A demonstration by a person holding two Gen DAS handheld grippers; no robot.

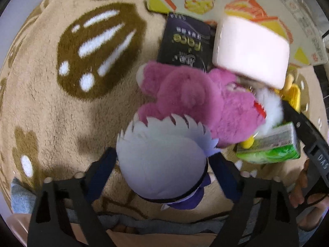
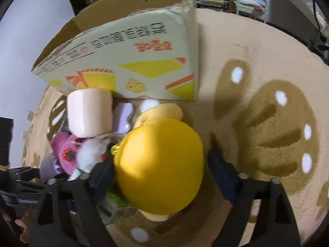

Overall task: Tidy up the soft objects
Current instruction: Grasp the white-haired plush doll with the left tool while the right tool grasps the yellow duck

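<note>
Two grippers work at once over a heap of soft things on the tan rug point(image 1: 41, 107), all of it piled just in front of the printed cardboard box point(image 2: 144, 65). The left gripper point(image 1: 164, 164) points straight down with its jaws partly spread around the pale grey plush head point(image 1: 162, 162); the blue pads sit at either side of it, close against the fabric, though whether they press cannot be told. The right gripper point(image 2: 160, 164) likewise has its jaws partly spread to either side of the yellow plush point(image 2: 160, 162), the left pad touching or nearly so, the right pad a little apart from it.

Against the box front stands the pink foam block point(image 1: 250, 51), with the magenta plush bear point(image 1: 195, 98) just below it, a black packet point(image 1: 185, 43) beside it and a green tissue pack point(image 1: 269, 146) nearer the person.

Risks, as a judgement: both round heads are smooth and bulging, so a grip set too high may squirt off as the pads squeeze. The two grippers are close together, so lifting both may tangle them or drag the bear and tissue pack along.
</note>
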